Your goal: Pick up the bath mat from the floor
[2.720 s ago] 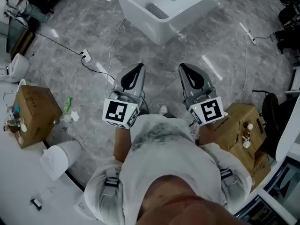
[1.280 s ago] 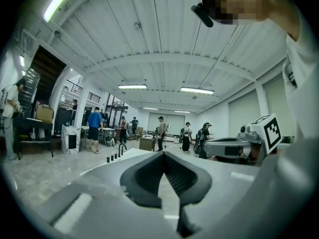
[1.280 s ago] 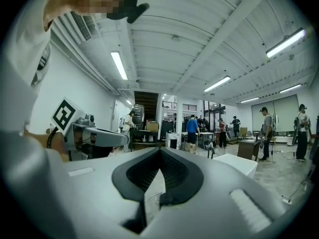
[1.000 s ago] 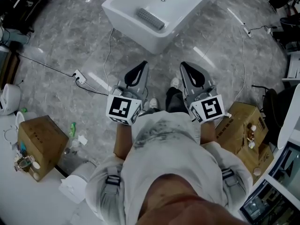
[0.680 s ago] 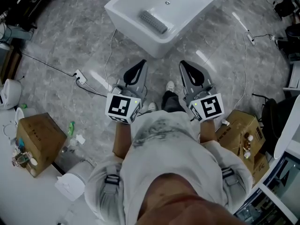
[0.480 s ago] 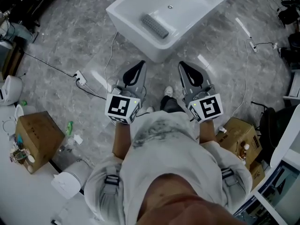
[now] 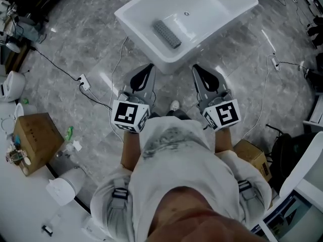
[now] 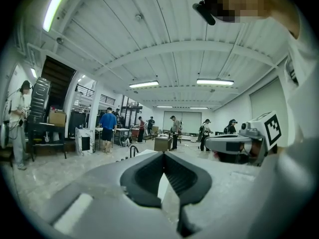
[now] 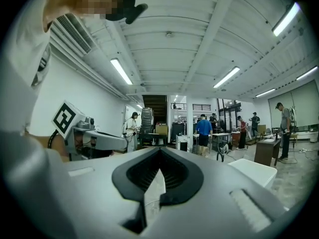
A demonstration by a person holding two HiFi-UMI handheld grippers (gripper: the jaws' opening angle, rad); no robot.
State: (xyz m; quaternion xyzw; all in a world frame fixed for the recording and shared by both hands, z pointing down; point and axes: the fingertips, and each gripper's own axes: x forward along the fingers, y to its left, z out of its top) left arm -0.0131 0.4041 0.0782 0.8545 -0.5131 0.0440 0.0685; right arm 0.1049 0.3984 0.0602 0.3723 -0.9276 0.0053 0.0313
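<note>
A small grey ribbed mat [image 7: 166,33] lies inside the white bathtub [image 7: 151,21] on the marble floor ahead of me; I see no other mat on the floor. Both grippers are held side by side at chest height, pointing toward the tub. My left gripper [image 7: 150,67] is shut with nothing in it, and its jaws meet in the left gripper view [image 8: 163,154]. My right gripper [image 7: 194,68] is likewise shut and holds nothing, seen close up in the right gripper view [image 9: 159,151]. Both gripper views look level across the hall, so the floor near me is hidden there.
A white power strip [image 7: 83,82] with cables runs across the floor left of the tub. Cardboard boxes stand at the left [image 7: 31,140] and right [image 7: 251,155]. A white appliance [image 7: 61,188] sits near my left leg. People [image 8: 107,128] stand far off in the hall.
The bathtub has come nearer and more fully into view as I stepped toward it. Both grippers have kept their place before my chest, jaws unchanged.
</note>
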